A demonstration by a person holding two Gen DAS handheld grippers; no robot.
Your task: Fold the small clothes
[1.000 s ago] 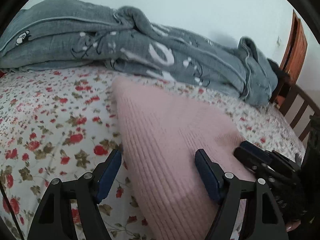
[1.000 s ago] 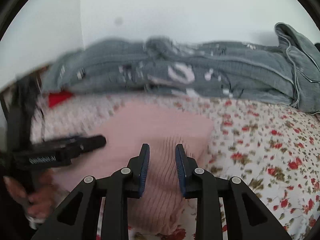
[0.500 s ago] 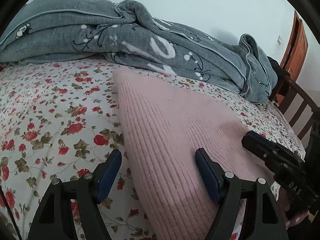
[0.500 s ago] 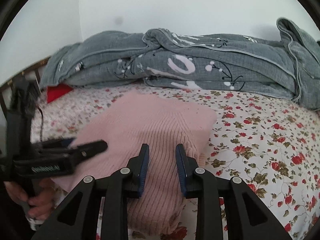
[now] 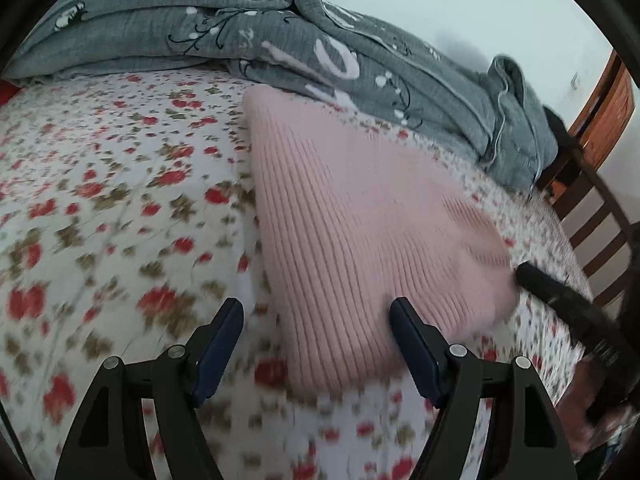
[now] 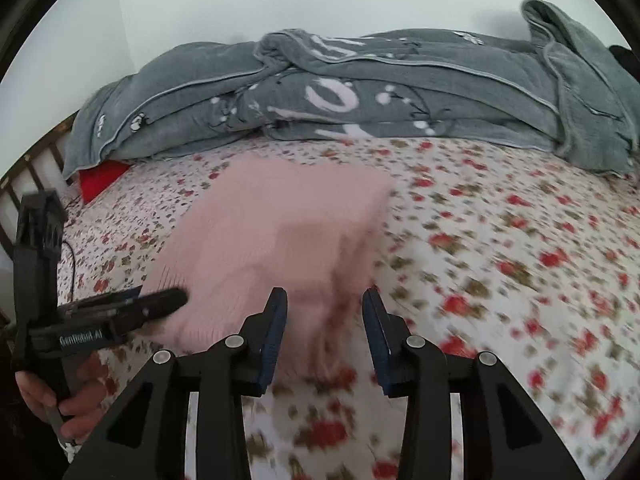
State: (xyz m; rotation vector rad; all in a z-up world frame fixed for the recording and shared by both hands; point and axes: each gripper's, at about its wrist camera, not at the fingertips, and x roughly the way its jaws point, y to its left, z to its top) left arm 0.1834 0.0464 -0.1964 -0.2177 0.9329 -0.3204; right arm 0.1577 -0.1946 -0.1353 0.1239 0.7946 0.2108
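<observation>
A pink ribbed knit garment lies folded on the floral sheet. My left gripper is open, and the garment's near corner lies between its blue pads, close to the right one, without being pinched. In the right wrist view the same garment is blurred. My right gripper is opening, with the garment's near edge loose between its pads. The left gripper reaches in from the left, held by a hand. The right gripper shows as a dark finger at the garment's right corner.
A rumpled grey quilt runs along the back of the bed against a white wall. A red item pokes out under its left end. Wooden bed rails stand at the right side. Floral sheet stretches to the right of the garment.
The right gripper's jaws have spread apart off the pink garment's edge. Both grippers have drawn back, so the garment's near edge now lies at their fingertips.
</observation>
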